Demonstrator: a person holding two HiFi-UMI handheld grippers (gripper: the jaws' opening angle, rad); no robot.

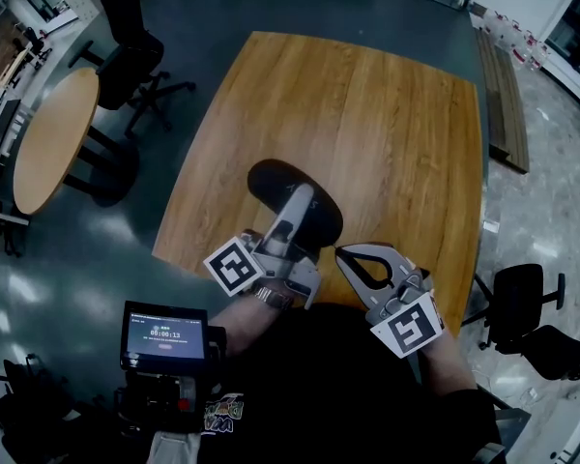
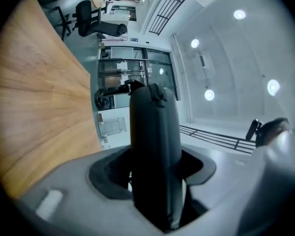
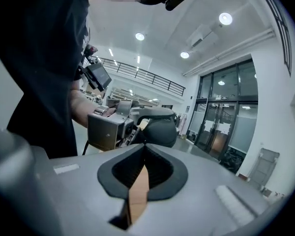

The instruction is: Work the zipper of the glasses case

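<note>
The black glasses case (image 1: 280, 184) is lifted off the wooden table (image 1: 367, 114) near its front edge. My left gripper (image 1: 302, 199) is shut on it. In the left gripper view the case (image 2: 152, 117) stands on edge and fills the gap between the jaws of my left gripper (image 2: 156, 154); no zipper pull shows there. My right gripper (image 1: 340, 251) hangs just right of the case, shut and empty. In the right gripper view my right gripper (image 3: 144, 145) has its tips together. Straight ahead of it are the case (image 3: 160, 131) and the left gripper's body (image 3: 105, 129).
A second round table (image 1: 48, 138) and black office chairs (image 1: 130, 56) stand at the left. Another chair (image 1: 522, 307) is at the right, a dark bench (image 1: 503, 104) beyond it. A small screen (image 1: 164, 334) hangs at the person's waist.
</note>
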